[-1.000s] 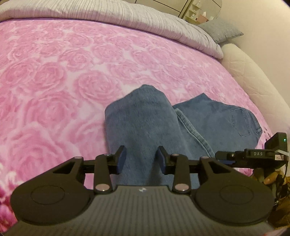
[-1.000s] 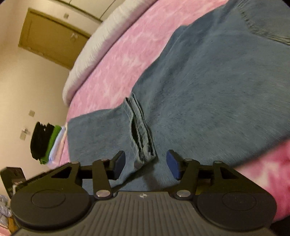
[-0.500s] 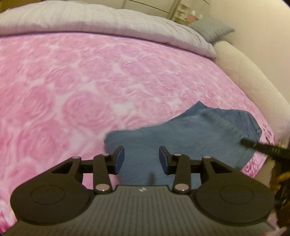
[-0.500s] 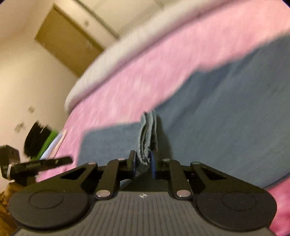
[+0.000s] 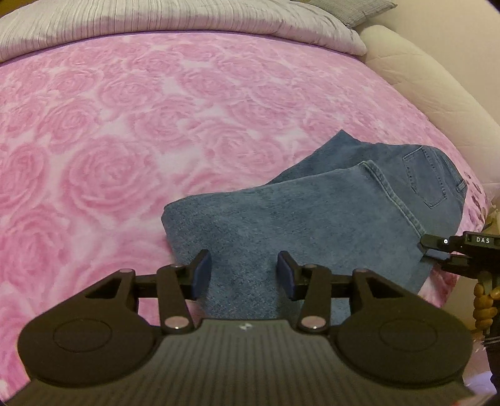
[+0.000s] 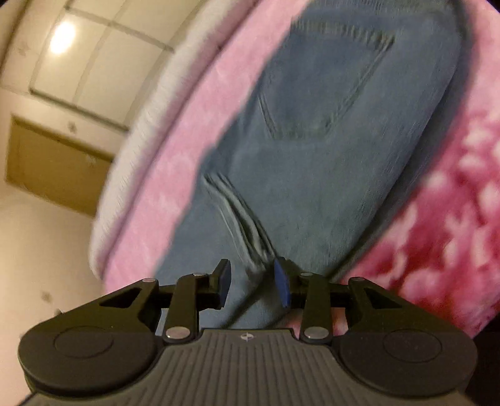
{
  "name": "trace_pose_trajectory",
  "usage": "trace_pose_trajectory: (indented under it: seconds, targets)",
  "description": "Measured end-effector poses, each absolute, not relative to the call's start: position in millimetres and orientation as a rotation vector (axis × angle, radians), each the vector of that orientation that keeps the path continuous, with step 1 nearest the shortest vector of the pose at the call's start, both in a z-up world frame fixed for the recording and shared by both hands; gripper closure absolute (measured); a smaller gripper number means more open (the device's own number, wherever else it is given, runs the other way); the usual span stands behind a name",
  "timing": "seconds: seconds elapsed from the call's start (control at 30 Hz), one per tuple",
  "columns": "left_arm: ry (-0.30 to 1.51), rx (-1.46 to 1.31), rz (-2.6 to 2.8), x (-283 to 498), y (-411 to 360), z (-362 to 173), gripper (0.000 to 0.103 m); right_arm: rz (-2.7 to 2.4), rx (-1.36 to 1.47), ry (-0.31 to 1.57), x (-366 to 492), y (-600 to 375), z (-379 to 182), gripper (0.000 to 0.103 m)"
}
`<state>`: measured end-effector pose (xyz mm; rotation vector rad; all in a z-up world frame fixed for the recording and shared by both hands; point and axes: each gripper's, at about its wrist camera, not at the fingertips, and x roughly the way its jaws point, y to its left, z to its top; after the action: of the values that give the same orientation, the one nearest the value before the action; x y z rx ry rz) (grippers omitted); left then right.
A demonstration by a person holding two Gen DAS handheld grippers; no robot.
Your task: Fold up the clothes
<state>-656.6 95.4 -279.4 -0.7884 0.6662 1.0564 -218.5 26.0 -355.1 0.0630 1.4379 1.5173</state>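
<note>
The blue jeans [image 5: 312,218] lie folded on the pink rose bedspread [image 5: 125,140], back pocket [image 5: 431,175] to the right. My left gripper [image 5: 243,271] hovers over their near edge; its jaws are opening, with denim under the gap and the pads not pressing it. At the jeans' right edge my right gripper [image 5: 429,248] reaches in. In the blurred right wrist view my right gripper [image 6: 251,281] is opening too, and a stitched seam fold of the jeans [image 6: 312,171] runs loose into the gap beside the right pad.
A grey striped duvet [image 5: 187,18] and a grey pillow [image 5: 353,9] lie at the bed's far end. A cream padded bed side [image 5: 422,78] runs along the right. A beaded bracelet [image 5: 484,299] hangs under the right gripper. A brown door [image 6: 56,168] stands beyond.
The right gripper shut on the jeans' seam fold half a second ago and has now opened off it. The jeans have been pulled rightwards and lie wider and flatter. Both hands have shifted.
</note>
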Motion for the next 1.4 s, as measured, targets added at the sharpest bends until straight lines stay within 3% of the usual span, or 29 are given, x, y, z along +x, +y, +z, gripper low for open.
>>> trace_pose_trajectory:
  seconds: [0.2, 0.27, 0.37, 0.63, 0.73, 0.9, 1.07, 1.23, 1.4]
  targets:
    - [0.668, -0.820, 1.065, -655, 99, -286, 0.061, 1.536, 0.079, 1.405, -224, 37, -359, 0.066]
    - [0.660, -0.819, 1.065, -656, 100, -281, 0.062, 1.562, 0.066, 1.344, -230, 37, -352, 0.081]
    - [0.643, -0.806, 1.060, -656, 102, -270, 0.064, 1.599, 0.049, 1.249, -239, 35, -340, 0.089]
    - [0.652, -0.680, 0.901, -603, 122, -239, 0.063, 1.510, 0.127, 0.779, -182, 1, -260, 0.093]
    - [0.729, -0.675, 0.860, -576, 131, -258, 0.063, 1.367, 0.132, 0.798, -135, 1, -273, 0.091]
    - [0.757, -0.707, 0.862, -559, 137, -277, 0.063, 1.231, 0.216, 1.054, -77, 12, -344, 0.091]
    - [0.781, -0.674, 0.891, -553, 143, -275, 0.063, 1.299, 0.169, 0.935, -90, 15, -319, 0.092]
    - [0.806, -0.666, 0.887, -539, 149, -283, 0.063, 1.418, 0.148, 0.642, -97, 13, -263, 0.094]
    - [0.845, -0.638, 0.881, -528, 151, -289, 0.063, 1.240, 0.130, 0.861, -52, 25, -305, 0.093]
